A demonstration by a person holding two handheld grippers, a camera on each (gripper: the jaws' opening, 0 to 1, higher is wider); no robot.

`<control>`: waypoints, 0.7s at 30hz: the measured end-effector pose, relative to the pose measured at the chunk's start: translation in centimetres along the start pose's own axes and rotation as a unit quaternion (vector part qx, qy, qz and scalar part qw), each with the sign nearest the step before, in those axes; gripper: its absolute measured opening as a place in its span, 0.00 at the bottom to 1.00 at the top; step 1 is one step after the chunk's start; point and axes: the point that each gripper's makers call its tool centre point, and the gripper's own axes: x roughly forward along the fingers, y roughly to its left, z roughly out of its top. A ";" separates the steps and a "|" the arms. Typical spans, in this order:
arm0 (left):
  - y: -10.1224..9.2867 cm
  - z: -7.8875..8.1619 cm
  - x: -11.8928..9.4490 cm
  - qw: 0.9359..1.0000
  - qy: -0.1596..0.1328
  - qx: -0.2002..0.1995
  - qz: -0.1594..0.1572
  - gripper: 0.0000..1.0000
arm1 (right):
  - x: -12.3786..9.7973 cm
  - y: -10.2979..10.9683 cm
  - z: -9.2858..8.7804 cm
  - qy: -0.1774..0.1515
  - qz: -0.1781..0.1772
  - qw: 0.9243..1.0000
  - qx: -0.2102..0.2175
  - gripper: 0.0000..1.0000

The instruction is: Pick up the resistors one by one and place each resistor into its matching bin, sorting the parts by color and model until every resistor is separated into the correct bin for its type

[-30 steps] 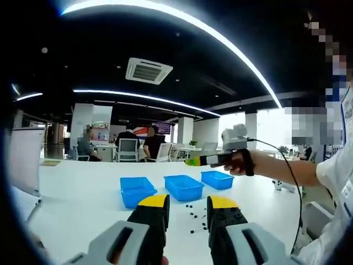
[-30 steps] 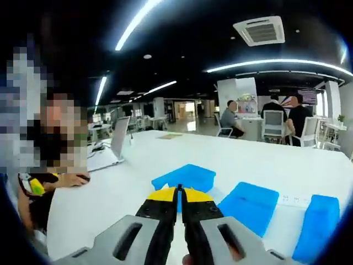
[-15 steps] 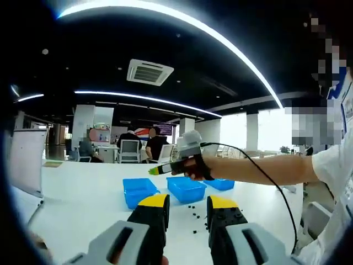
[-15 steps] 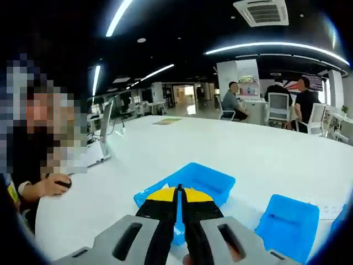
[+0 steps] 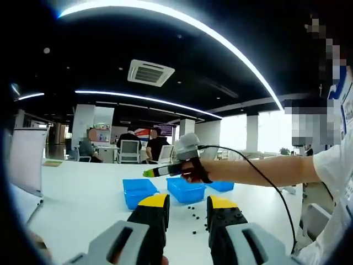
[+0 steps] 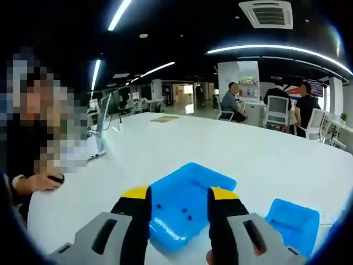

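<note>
— Grippers first, please: what do I have in each hand?

— On my left gripper (image 5: 187, 207) the jaws stand spread with nothing between them, low over the white table (image 5: 77, 204). On my right gripper (image 6: 179, 204) the jaws are also spread apart, empty, hanging right above a blue bin (image 6: 185, 201).

— Where are the resistors?

— In the left gripper view a loose scatter of small dark resistors (image 5: 194, 212) lies on the table just past my jaws. In the right gripper view a few dark bits (image 6: 185, 211) lie inside the bin under the jaws; I cannot tell their type.

— And the bins?

— Beyond the scatter, the left gripper view shows three blue bins in a row: nearest one (image 5: 138, 191), middle one (image 5: 186, 189), far one (image 5: 220, 186). My right gripper (image 5: 165, 171) reaches in over them, held by my hand (image 5: 193, 170).

— Anything further back?

— A second blue bin (image 6: 292, 225) to the right in the right gripper view, a laptop (image 6: 102, 135) at the table's left, and seated people (image 6: 229, 107) at a distant desk.
</note>
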 end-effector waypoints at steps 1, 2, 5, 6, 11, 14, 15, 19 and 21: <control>-0.1 0.0 0.0 1.000 0.000 0.001 0.000 0.29 | -0.3 0.1 0.3 -0.005 0.001 1.000 0.005 0.37; -0.2 0.0 0.0 1.000 0.000 0.001 -0.001 0.29 | -0.4 0.0 0.8 -0.011 0.001 1.000 0.008 0.37; -0.3 0.0 0.0 1.000 0.001 0.002 -0.003 0.29 | -2.4 1.1 1.0 -0.025 0.003 1.000 0.000 0.35; -0.3 0.0 0.0 1.000 0.001 0.002 -0.003 0.29 | -3.0 1.0 1.5 -0.033 0.005 0.999 -0.001 0.35; -0.2 0.1 0.0 1.000 0.000 0.003 -0.001 0.29 | -7.1 1.9 1.1 -0.059 0.002 0.998 -0.033 0.33; -0.4 0.1 0.1 1.000 0.001 0.004 -0.004 0.29 | -10.8 2.1 0.6 -0.074 0.006 0.997 -0.034 0.32; -0.5 0.1 0.1 1.000 0.001 0.005 -0.005 0.29 | -12.1 2.2 0.5 -0.081 0.007 0.996 -0.032 0.32; -0.5 -0.2 0.4 1.000 0.005 0.004 -0.007 0.29 | -17.6 2.2 -0.2 -0.103 0.009 0.994 -0.028 0.32; -0.6 -0.4 0.6 1.000 0.008 0.004 -0.008 0.29 | -20.2 1.9 -0.7 -0.110 0.003 0.993 -0.034 0.32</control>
